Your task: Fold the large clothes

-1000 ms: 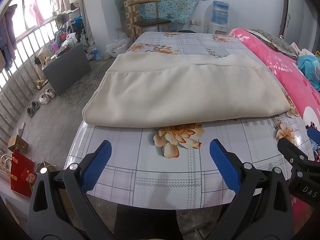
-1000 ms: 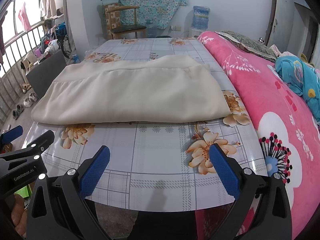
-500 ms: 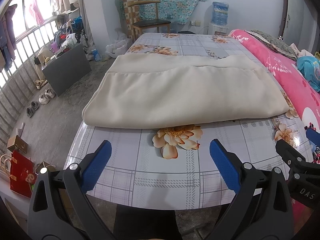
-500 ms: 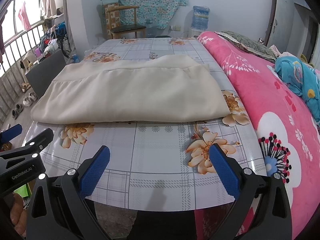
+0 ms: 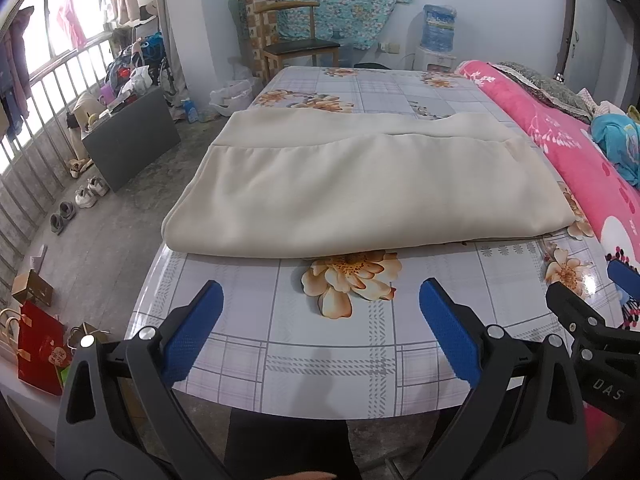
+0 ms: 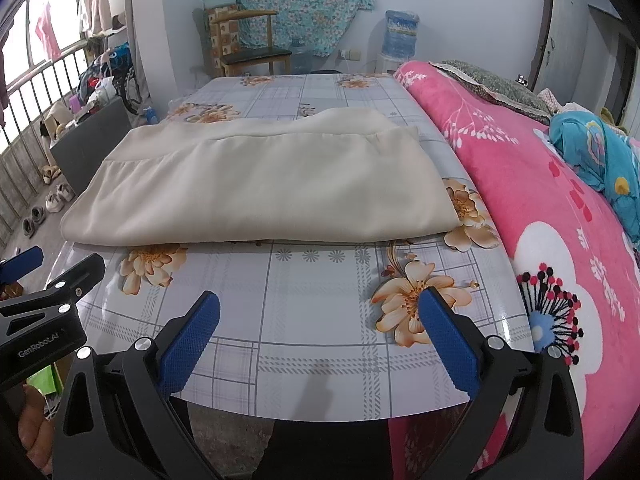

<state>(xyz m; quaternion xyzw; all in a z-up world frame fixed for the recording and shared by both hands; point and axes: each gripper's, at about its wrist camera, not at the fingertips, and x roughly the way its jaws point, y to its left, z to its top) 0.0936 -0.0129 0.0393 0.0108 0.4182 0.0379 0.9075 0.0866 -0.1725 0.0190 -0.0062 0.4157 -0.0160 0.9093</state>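
- The cream garment (image 5: 360,184) lies flat across the middle of the table (image 5: 320,344), folded at least once into a wide rectangle; a ribbed band runs along its far edge and a rounded fold faces the near side.
- The left gripper (image 5: 320,328) hovers over the near table edge with its blue pads spread wide and nothing between them.
- The right gripper (image 6: 320,328) does the same further right, also wide open and empty; both sit well short of the cloth.
- The fabric looks thick, soft and limp, probably a fleece or sweatshirt knit: light for its bulk, not fragile, and likely to sag and drag when lifted.
- The glossy floral tablecloth seems slick, so the stack may slide if pulled rather than lifted.
- Sensible holds are the two near corners, left (image 5: 172,236) and right (image 6: 452,226), pinching all layers at once.
- How many layers lie in the fold is hard to tell from here.
- A pink blanket (image 6: 560,208) borders the table's right side.
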